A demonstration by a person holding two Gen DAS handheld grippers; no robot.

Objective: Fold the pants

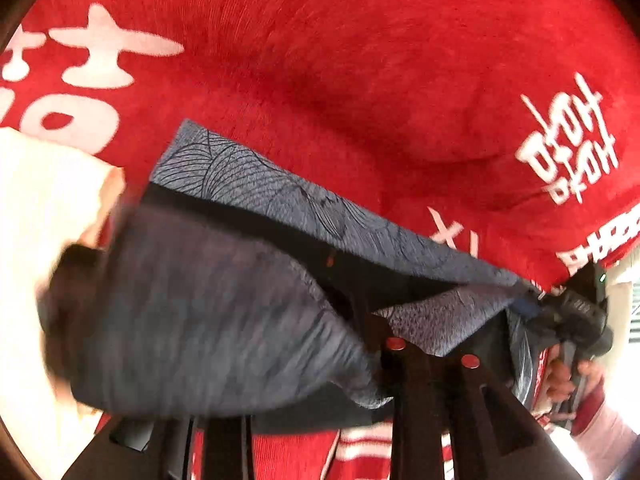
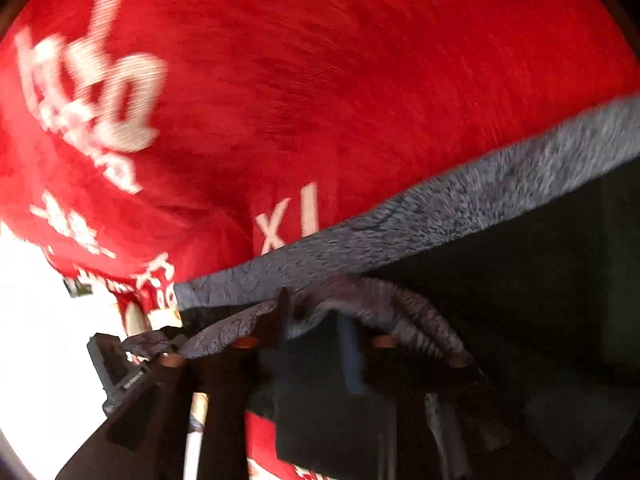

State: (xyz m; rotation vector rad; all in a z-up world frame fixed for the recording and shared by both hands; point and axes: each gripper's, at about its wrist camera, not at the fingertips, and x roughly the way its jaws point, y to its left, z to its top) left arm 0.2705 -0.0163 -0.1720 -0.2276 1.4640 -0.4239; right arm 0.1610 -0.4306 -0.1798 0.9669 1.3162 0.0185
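One pair of grey-blue leaf-print pants (image 1: pixel 256 192) is held up above a red plush blanket (image 1: pixel 360 60) printed with white characters, its upper edge running as a taut band across both views. The blanket fills the background in both pictures; several groups of white lettering (image 1: pixel 568 148) sit near its right border, and an "XI" mark (image 2: pixel 292 220) shows just above the pants' edge in the right wrist view.

Left gripper (image 1: pixel 432 356): its two dark fingers, each with a red dot near the tip, stand close together with a fold of the pants lying over them; whether cloth is pinched between them cannot be told. A blurred bunch of fabric (image 1: pixel 208 320) hangs to the left, hiding much of the blanket below.

Right gripper (image 2: pixel 312 344): its fingers are draped in gathered cloth, and their spacing is hidden. It also appears at the right edge of the left wrist view (image 1: pixel 576 320), with cloth bunched at it and a hand (image 1: pixel 568 380) behind.

A bright white area (image 2: pixel 40 320) lies beyond the blanket's left border. The blanket above the pants' edge is bare.
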